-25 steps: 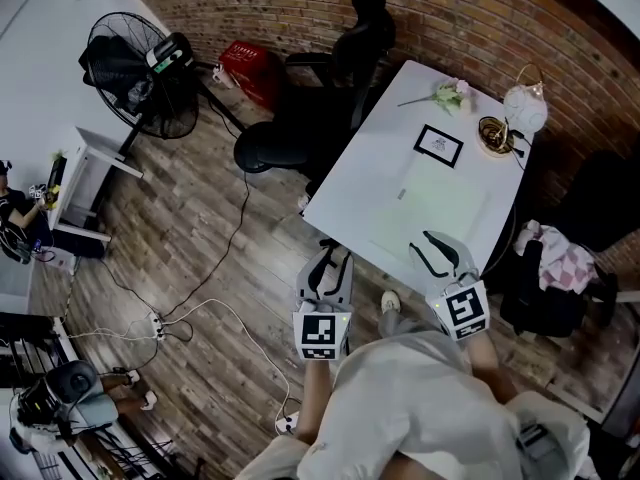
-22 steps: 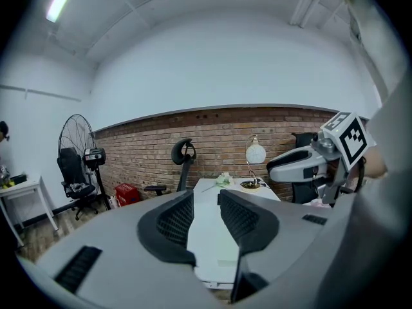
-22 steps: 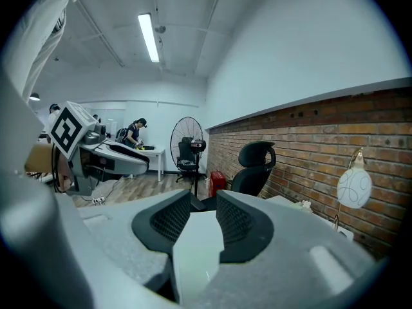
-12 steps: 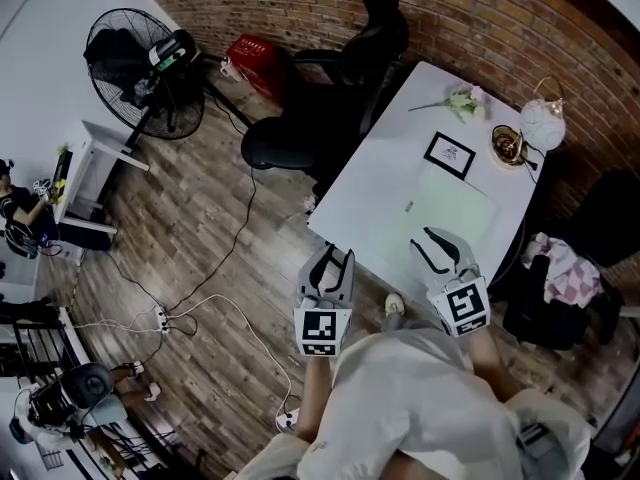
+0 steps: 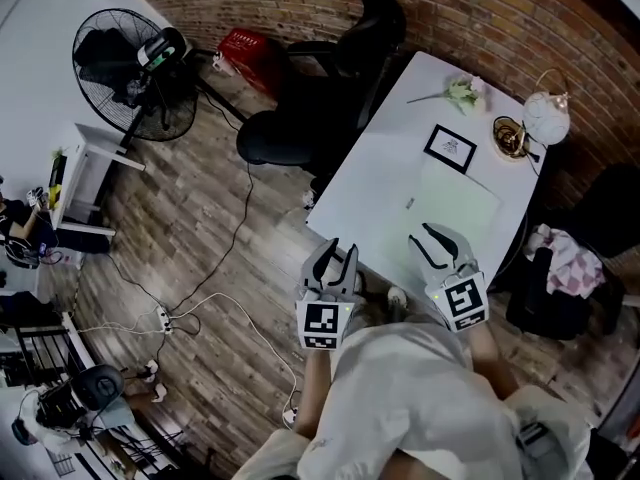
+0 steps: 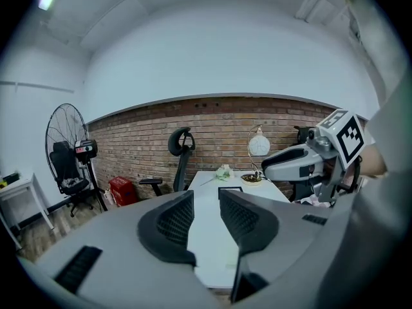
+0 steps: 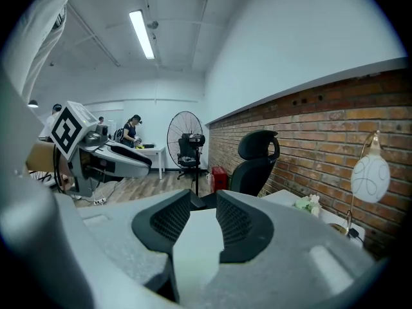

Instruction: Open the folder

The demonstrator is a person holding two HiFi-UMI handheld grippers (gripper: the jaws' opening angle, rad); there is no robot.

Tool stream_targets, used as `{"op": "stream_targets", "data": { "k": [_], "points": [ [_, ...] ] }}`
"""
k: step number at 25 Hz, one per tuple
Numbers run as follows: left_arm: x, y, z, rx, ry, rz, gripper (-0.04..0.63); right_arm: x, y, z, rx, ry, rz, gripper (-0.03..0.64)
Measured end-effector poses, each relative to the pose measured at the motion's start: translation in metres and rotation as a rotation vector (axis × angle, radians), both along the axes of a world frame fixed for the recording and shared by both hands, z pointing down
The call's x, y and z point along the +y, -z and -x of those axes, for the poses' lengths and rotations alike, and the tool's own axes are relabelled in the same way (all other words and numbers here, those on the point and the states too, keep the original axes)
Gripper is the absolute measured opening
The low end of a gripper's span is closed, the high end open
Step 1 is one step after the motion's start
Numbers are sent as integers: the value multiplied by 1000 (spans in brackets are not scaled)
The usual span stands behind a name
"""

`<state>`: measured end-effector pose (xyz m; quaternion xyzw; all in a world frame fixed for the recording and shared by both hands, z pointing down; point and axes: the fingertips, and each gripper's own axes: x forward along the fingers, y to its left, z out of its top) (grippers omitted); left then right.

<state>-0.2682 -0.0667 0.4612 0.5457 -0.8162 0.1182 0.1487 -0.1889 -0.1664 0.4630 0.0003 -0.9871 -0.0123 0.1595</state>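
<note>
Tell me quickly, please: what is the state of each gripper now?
Left gripper: open, jaws apart, holding nothing.
Right gripper: open, jaws apart, holding nothing.

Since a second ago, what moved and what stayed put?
The left tongs and the right tongs both edged forward toward the white table. They are still open and empty, so nothing was taken hold of. The pale green folder lies flat where it was, and so do the picture frame and the flower.
</note>
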Motion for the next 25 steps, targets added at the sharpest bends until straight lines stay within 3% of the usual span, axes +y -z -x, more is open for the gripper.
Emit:
{"op": "stream_targets", "data": {
  "k": [6,10,17,25],
  "points": [
    [-8,-15,12,19,-92,5,124,0,-13,6,15,-56,-39,124],
    [-14,-21,22,37,-176,8,124,3,-19,10,54,-165,24,124],
    [-23,-41,42,71,-344,39,124,11,-43,17,114,-315,35,124],
    [-38,-72,47,110,-529,83,121,25,-79,19,216,-414,25,124]
  ]
}}
